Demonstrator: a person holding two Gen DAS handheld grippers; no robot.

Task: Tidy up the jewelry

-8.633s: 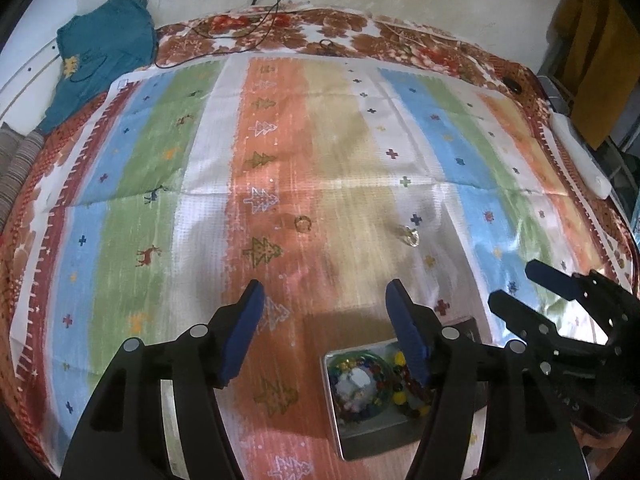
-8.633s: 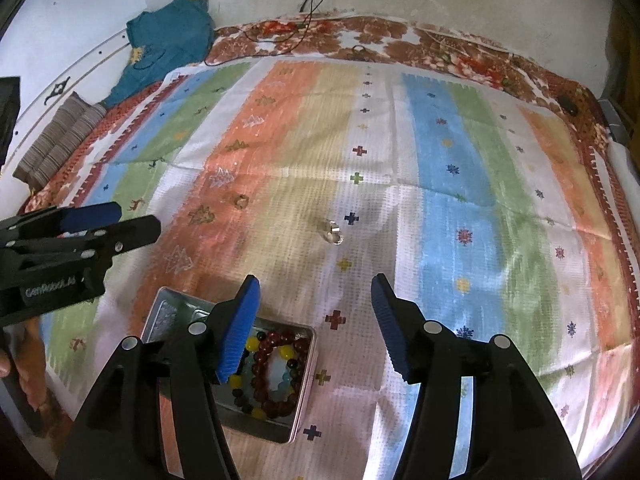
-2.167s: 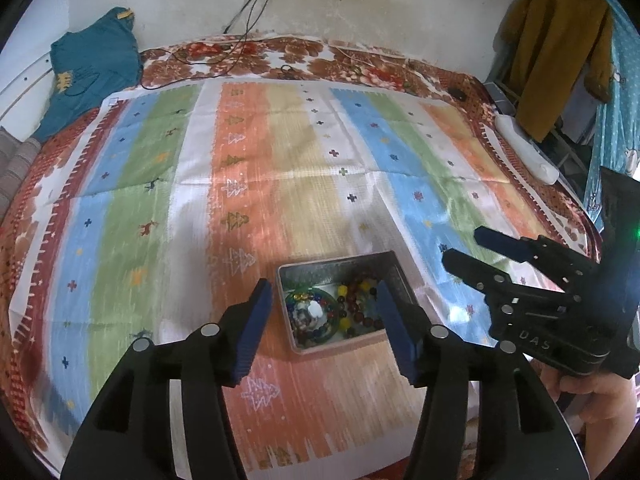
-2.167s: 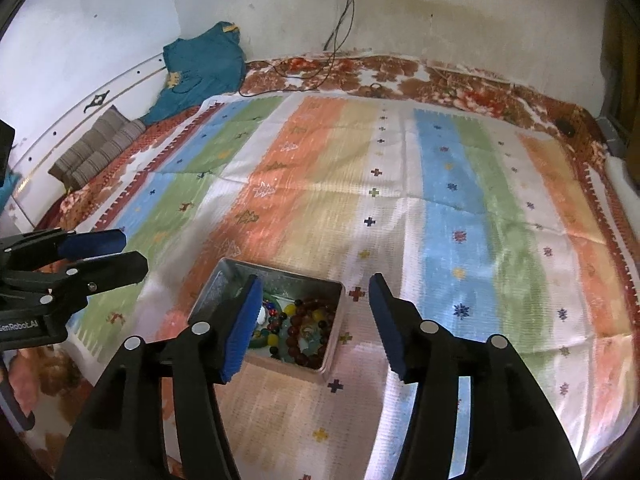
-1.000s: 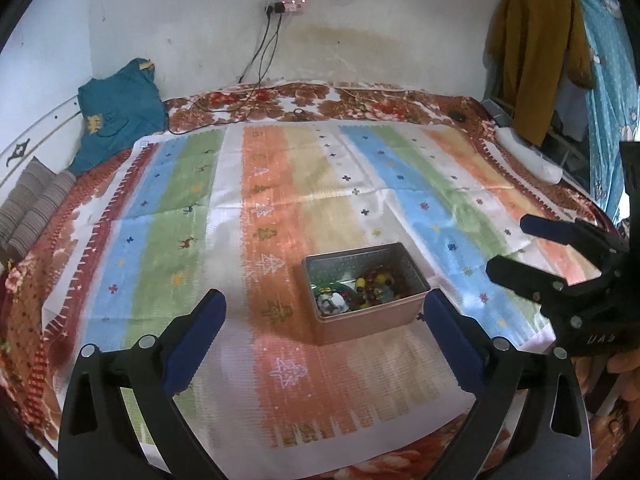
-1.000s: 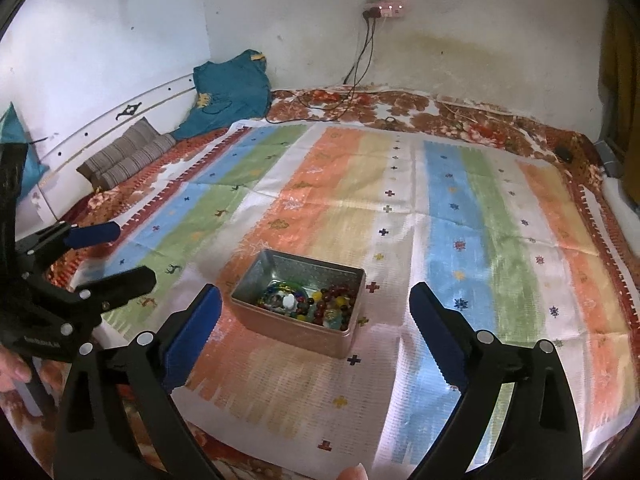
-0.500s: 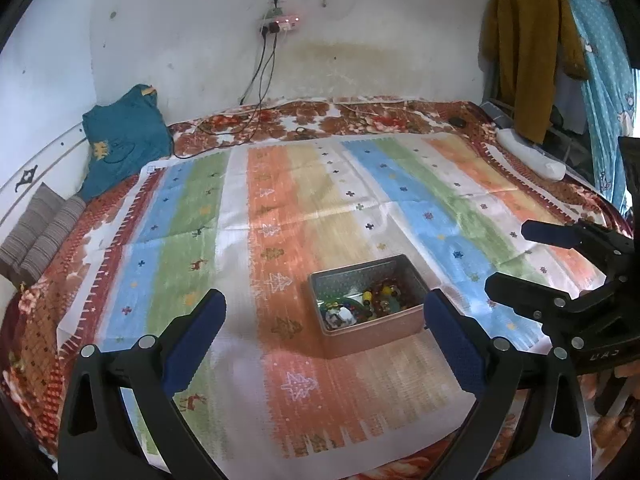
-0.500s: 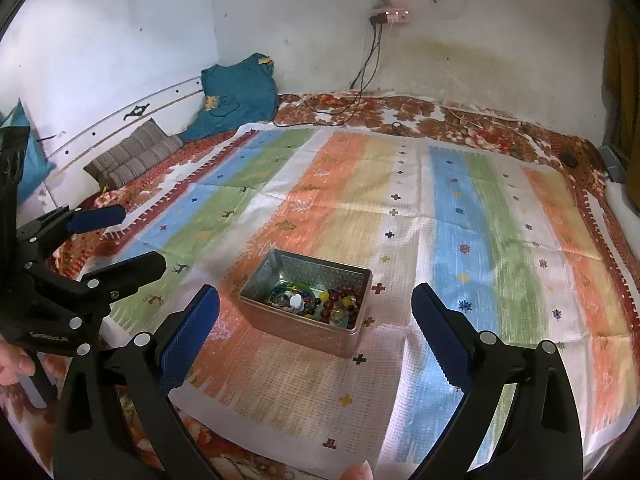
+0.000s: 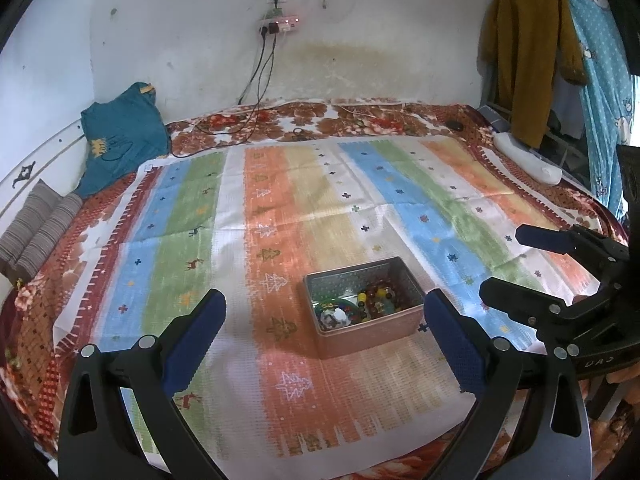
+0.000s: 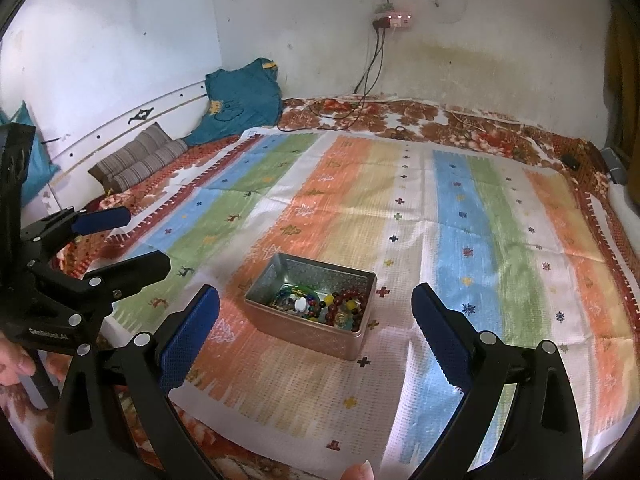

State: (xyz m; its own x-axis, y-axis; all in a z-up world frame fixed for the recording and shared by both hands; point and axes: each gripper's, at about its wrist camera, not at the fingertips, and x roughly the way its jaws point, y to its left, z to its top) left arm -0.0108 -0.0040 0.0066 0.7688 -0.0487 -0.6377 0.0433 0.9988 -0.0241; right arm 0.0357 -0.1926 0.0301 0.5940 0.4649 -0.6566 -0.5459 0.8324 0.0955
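Bed (image 9: 400, 120) fills both views, striped cloth (image 9: 320, 208) spread over it; no loose pieces visible on the cloth. Tin (image 9: 362, 306) sits on the cloth lower centre of the left view, open, upright, beads (image 9: 378, 298) and other jewelry heaped inside. Left claw (image 9: 324, 334) spread wide, empty, held above and short of the tin. Right claw (image 10: 316, 330) likewise spread, empty, tin between its tips in frame. Judgement: sorting looks done. To finish well, keep both claws apart and clear of the tin wall; a knock could tip it.
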